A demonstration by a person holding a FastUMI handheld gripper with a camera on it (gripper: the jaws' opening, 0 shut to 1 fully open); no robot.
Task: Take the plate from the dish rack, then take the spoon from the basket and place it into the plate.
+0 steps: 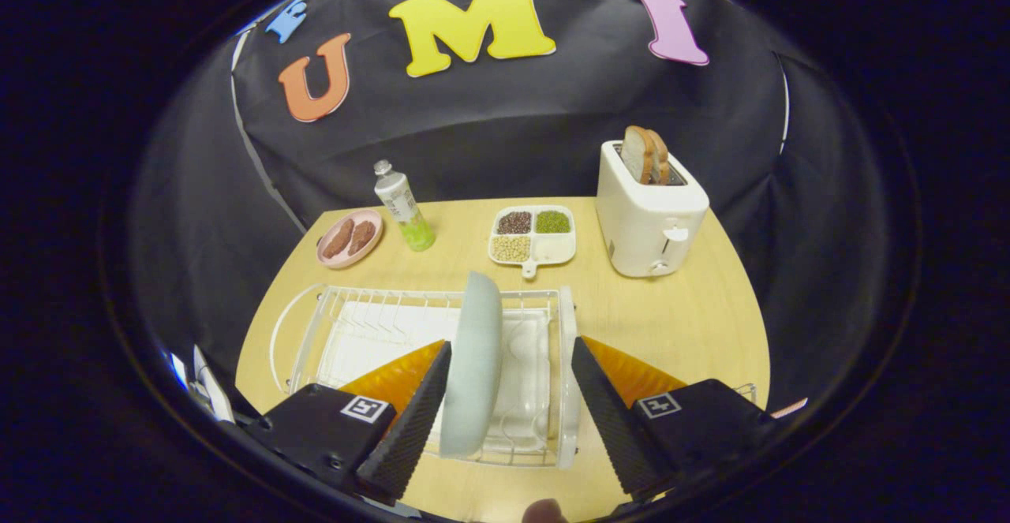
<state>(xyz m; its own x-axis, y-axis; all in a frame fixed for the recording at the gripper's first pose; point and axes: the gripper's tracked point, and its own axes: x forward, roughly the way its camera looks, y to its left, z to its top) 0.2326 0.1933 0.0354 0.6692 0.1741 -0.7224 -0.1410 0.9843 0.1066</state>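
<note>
I see my gripper [511, 365] spread wide around the plate [473, 365], which stands upright in the dish rack [564, 326]; beyond the rack, a divided tray [533, 237] holds grains.

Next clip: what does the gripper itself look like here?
The gripper has two wedge-shaped fingers with ridged, textured inner faces. Each sits on a black block bearing a square black-and-white marker, with an orange ribbed piece behind each finger.

Bright even overhead light, soft shadows, fisheye-bent edges, sharp focus
</note>
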